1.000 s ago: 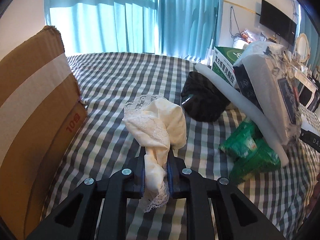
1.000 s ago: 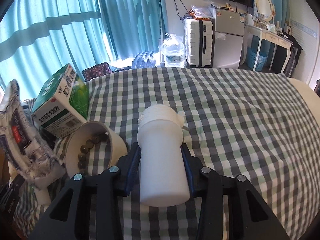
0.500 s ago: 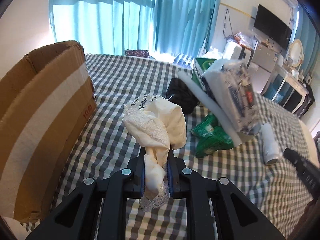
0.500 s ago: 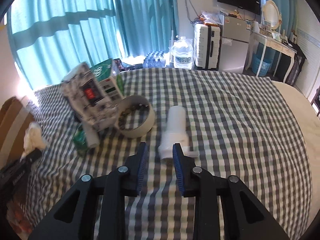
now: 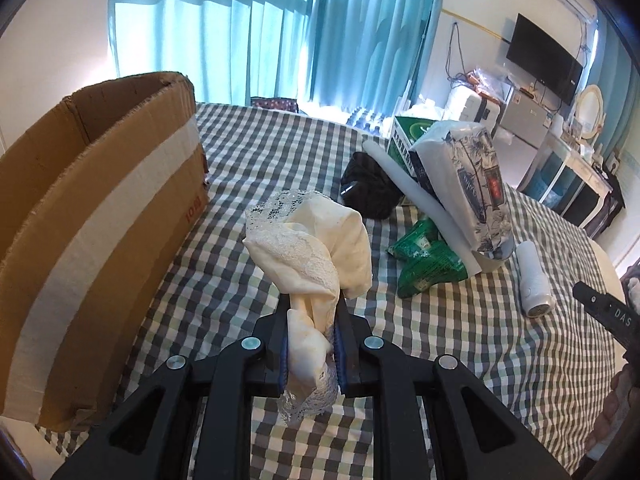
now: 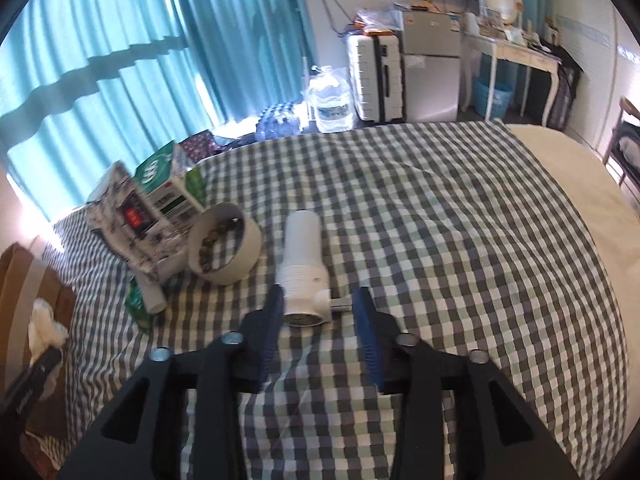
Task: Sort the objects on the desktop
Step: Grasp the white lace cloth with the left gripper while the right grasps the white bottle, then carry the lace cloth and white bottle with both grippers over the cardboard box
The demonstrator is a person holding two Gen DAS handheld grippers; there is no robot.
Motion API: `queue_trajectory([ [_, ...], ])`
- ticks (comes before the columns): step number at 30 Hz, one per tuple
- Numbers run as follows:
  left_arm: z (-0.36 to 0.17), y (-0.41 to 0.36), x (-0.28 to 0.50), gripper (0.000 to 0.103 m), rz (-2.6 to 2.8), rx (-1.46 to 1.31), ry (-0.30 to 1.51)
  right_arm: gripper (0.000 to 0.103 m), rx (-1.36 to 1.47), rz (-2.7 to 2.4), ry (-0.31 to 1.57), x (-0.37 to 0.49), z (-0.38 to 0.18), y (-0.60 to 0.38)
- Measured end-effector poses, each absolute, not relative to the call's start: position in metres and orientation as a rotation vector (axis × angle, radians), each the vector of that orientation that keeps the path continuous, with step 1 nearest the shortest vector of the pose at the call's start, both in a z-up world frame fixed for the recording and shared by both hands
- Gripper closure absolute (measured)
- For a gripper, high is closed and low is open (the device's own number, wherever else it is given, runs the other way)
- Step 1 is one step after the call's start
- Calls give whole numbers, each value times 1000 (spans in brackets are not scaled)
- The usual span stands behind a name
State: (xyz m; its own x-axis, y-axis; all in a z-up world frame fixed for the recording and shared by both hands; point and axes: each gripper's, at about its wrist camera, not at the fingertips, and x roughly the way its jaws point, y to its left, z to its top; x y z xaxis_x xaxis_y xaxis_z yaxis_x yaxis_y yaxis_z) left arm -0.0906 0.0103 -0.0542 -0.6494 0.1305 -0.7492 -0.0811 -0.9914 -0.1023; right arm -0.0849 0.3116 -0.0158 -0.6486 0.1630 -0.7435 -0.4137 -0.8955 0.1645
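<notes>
Left gripper [image 5: 310,334] still clamped on cream lace cloth [image 5: 310,256]. Right gripper [image 6: 318,314] opening, pulled back; white bottle [image 6: 303,268] released onto checked bedspread [image 6: 440,220].

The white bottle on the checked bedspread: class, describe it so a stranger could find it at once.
On the checked bedspread, look right of the round white bowl holding beads. The white bottle lies on its side, apart from the pile, alone a plain cylinder.

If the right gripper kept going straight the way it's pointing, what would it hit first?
Most likely the white bottle, lying on the checked cloth just ahead of the right gripper, whose jaws are opening with nothing between them. Depth is unclear, so it might meet the cloth first.
</notes>
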Motion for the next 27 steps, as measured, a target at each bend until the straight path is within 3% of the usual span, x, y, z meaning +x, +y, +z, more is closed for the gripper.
queue_trajectory([
  [1, -57, 13, -92, 86, 2746, -1261, -84, 47, -1100, 2541, 471, -87, -18, 314],
  [6, -72, 25, -103, 86, 2721, -1279, -57, 46, -1123, 2551, 478, -106, -34, 316],
  [12, -85, 37, -119, 86, 2707, -1271, -58, 38, -1106, 2581, 226, -141, -48, 300],
  [16, -92, 41, -130, 86, 2711, -1284, -59, 39, -1200, 2571, 209, -161, -71, 295],
  [18, -95, 40, -136, 86, 2718, -1296, -65, 40, -1254, 2542, 178, -168, -82, 294],
  [20, -98, 39, -140, 86, 2723, -1309, -79, 48, -1224, 2558, 173, -167, -83, 294],
  [21, -99, 38, -142, 86, 2728, -1315, -82, 58, -1219, 2567, 187, -167, -83, 295],
  [27, -101, 32, -145, 86, 2743, -1337, -98, 58, -1213, 2584, 280, -166, -80, 308],
])
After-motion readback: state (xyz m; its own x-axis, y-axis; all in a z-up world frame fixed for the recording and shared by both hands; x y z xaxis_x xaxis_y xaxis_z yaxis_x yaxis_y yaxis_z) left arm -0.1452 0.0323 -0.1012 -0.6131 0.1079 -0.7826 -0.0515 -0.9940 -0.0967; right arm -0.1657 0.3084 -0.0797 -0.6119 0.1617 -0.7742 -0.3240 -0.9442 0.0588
